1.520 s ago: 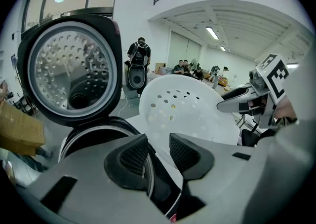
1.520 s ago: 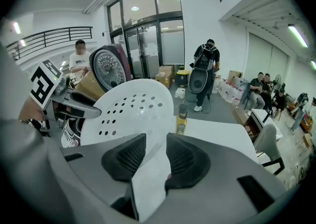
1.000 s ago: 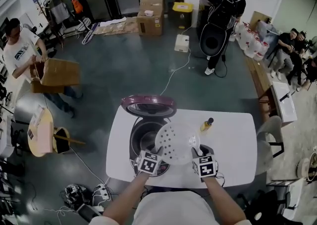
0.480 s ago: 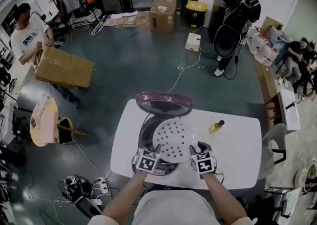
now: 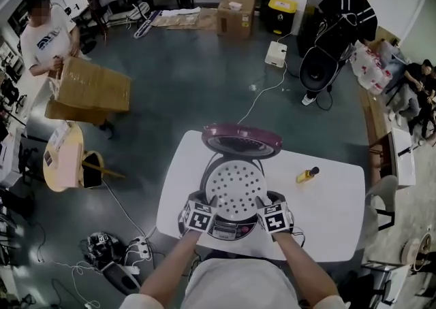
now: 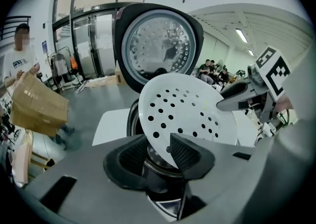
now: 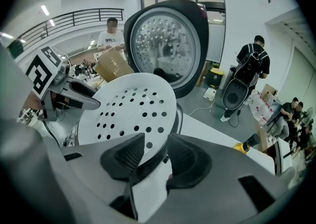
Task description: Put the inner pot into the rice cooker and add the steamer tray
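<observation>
The left hand-held gripper [image 5: 208, 207] and right hand-held gripper [image 5: 264, 205], pinching the steamer tray [image 5: 235, 188], just moved it over the rice cooker [image 5: 225, 228], looks ready for lowering.

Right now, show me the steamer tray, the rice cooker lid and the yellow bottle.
steamer tray [image 5: 235, 188], head view, its perforated middle.
rice cooker lid [image 5: 242, 142], head view, inner face of the open lid.
yellow bottle [image 5: 304, 177], head view, its body.

Matt white plastic steamer tray [image 5: 235, 188]; shiny metal lid plate [image 6: 158, 45]; smooth white table [image 5: 327, 212].
</observation>
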Motion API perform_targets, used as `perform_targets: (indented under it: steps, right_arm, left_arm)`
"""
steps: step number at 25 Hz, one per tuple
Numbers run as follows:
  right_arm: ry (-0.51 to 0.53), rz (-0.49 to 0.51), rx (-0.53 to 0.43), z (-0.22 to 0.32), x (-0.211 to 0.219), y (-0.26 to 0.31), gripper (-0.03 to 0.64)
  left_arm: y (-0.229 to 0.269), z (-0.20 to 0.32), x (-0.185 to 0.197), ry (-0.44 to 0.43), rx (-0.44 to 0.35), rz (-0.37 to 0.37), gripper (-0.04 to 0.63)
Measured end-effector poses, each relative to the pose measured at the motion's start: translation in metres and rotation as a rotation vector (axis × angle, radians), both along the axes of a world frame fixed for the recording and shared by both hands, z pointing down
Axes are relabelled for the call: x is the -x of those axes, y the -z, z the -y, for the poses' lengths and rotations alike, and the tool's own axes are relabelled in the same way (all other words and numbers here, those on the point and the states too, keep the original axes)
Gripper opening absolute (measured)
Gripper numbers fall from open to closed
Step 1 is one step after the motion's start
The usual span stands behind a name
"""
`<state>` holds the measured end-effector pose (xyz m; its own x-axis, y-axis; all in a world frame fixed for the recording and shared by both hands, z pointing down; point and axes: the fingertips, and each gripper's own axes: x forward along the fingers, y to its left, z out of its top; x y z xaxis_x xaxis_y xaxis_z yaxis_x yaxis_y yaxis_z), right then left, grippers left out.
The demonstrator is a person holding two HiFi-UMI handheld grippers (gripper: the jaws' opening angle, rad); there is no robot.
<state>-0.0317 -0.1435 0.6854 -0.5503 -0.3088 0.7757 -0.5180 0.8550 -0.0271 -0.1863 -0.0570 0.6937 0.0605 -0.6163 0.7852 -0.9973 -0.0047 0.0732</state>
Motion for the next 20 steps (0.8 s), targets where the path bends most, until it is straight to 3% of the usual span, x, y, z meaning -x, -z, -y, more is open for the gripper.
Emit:
perform_targets:
  steps: [13, 20]
  right_arm:
    - [0.032, -0.132, 0.032, -0.005, 0.021, -0.034, 0.169]
    - [0.037, -0.237, 0.012, -0.005, 0.020, -0.043, 0.181]
  left_arm:
    - [-0.037, -0.007, 0.017, -0.050, 0.153, 0.001, 0.175]
    - [-0.046, -0.009, 0.019, -0.098, 0.197, 0.061, 0.192]
